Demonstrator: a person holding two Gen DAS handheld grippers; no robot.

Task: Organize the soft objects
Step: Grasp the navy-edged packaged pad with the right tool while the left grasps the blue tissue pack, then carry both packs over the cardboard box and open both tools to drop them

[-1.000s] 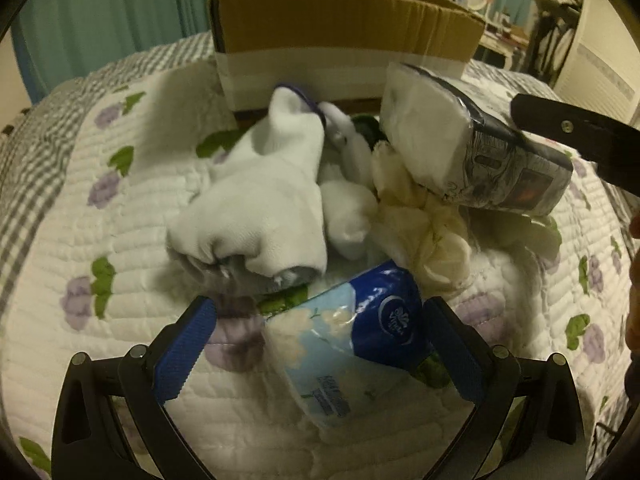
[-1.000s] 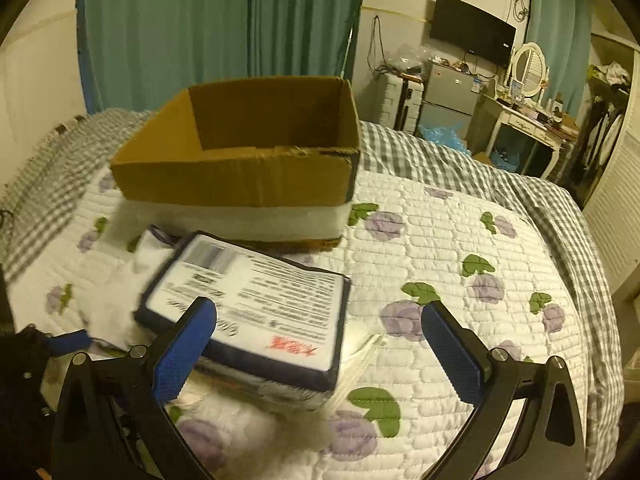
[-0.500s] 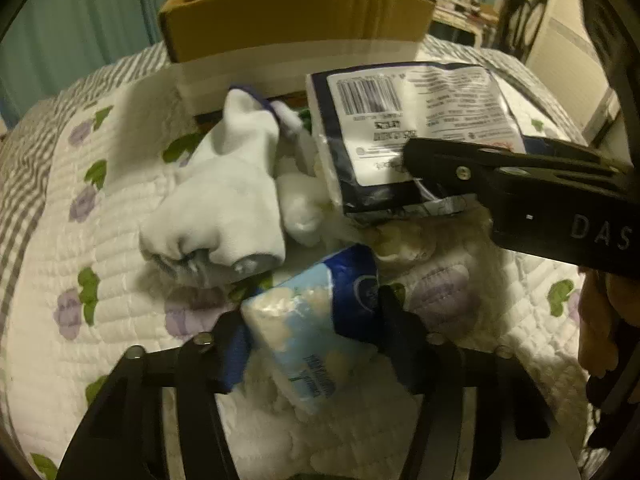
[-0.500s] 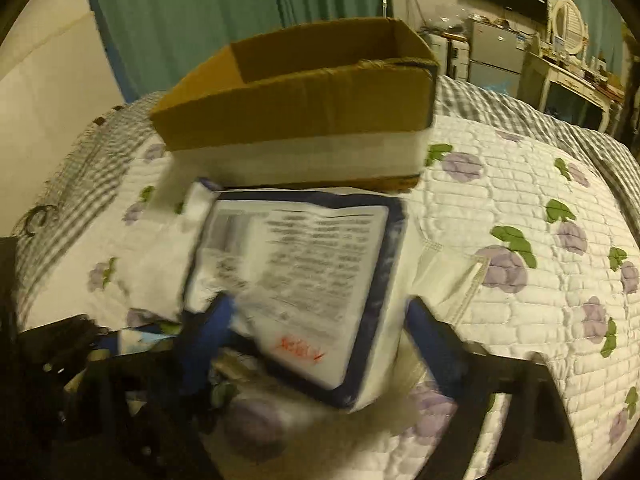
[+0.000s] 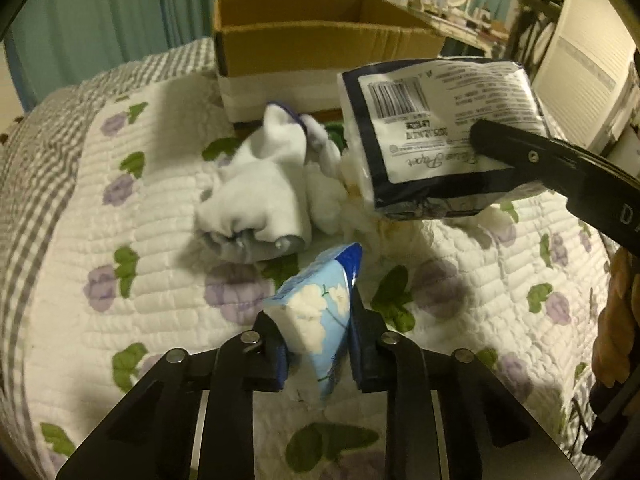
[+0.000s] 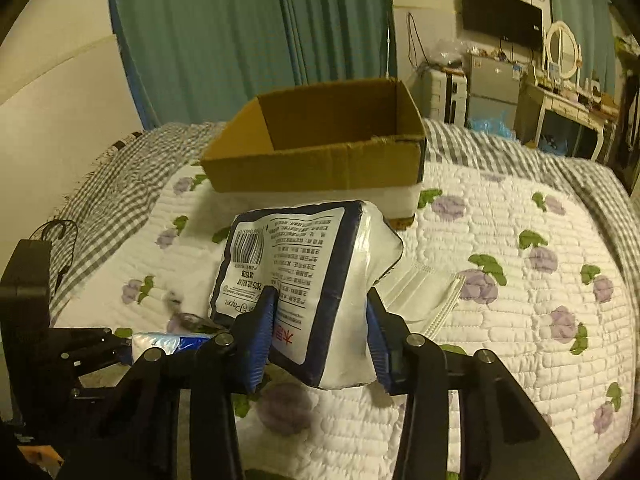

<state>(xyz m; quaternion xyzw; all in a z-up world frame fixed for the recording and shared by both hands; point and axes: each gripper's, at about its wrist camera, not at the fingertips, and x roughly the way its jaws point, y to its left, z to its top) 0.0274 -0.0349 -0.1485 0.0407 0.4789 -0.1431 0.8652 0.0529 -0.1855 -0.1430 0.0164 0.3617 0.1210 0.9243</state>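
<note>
Quilted floral bedspread [image 6: 500,216] carried open cardboard box [image 6: 320,148] at far side, beyond both grippers.

Left gripper [image 5: 316,344] clamped shut on small blue tissue pack [image 5: 320,308], pack pinched narrow, long axis pointing toward box.

Right gripper [image 6: 320,320] jaws closing on large navy-edged tissue pack [image 6: 296,280], pads pressing its sides, pack held off quilt, long axis toward box.

Right-hand pack looked nearer box; box straight ahead of it.

Rolled white socks [image 5: 260,192] and face mask [image 6: 424,292] lay on quilt between grippers and box.

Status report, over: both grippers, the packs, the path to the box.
Left gripper shut on blue tissue pack. Right gripper closing on navy-edged tissue pack. Cardboard box open, path unobstructed; socks remain on quilt.
</note>
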